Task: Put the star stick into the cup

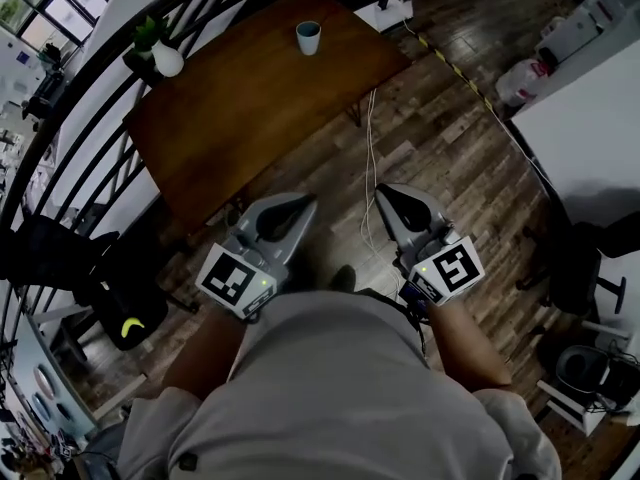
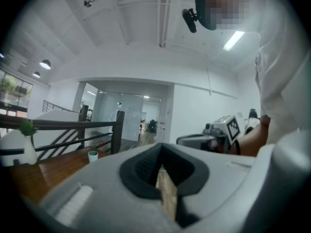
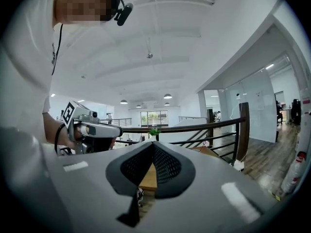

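Head view: my left gripper (image 1: 298,208) and right gripper (image 1: 390,200) hang short of the table (image 1: 250,118). The cup (image 1: 308,37) stands at its far end, well apart, roughly straight ahead of the left one.

Left gripper view: fingers (image 2: 146,169) closed on nothing, cup ahead-left.

Right gripper view: fingers (image 3: 167,166) closed, empty. I find the star stick in no view.
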`<state>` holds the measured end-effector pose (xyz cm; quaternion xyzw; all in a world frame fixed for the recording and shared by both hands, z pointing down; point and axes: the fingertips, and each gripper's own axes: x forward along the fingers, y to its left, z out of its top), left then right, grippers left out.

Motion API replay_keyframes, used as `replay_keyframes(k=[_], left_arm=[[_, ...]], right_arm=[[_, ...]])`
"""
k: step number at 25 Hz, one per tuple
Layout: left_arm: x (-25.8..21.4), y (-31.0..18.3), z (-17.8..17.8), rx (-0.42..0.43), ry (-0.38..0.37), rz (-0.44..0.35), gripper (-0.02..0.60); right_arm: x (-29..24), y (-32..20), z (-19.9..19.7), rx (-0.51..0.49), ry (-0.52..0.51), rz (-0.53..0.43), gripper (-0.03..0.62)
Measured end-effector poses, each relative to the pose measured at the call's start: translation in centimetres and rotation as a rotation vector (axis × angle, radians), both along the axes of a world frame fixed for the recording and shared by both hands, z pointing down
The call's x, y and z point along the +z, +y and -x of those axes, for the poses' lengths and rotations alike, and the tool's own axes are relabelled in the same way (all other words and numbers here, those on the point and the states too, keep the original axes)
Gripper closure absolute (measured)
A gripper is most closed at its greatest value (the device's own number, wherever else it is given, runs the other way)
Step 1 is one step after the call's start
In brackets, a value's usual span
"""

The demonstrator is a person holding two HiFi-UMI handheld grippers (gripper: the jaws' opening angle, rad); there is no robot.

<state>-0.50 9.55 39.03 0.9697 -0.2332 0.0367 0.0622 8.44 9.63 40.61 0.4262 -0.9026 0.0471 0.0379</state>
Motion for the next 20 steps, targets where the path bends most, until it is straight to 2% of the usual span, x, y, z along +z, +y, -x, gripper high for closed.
replay_keyframes(k=[8,20], left_arm=[[1.1,5.5,-4.5,-0.058,-0.005,0.011,0.578],[0.5,9.2,-8.3,-0.079,-0.031,0.011,0.578]], right_arm=[[0.9,5.8,-4.8,-0.054,-0.026,0.016,0.586],[-0.1,9.3,-8.2,-0.085,-0.057,0.001,0.586]])
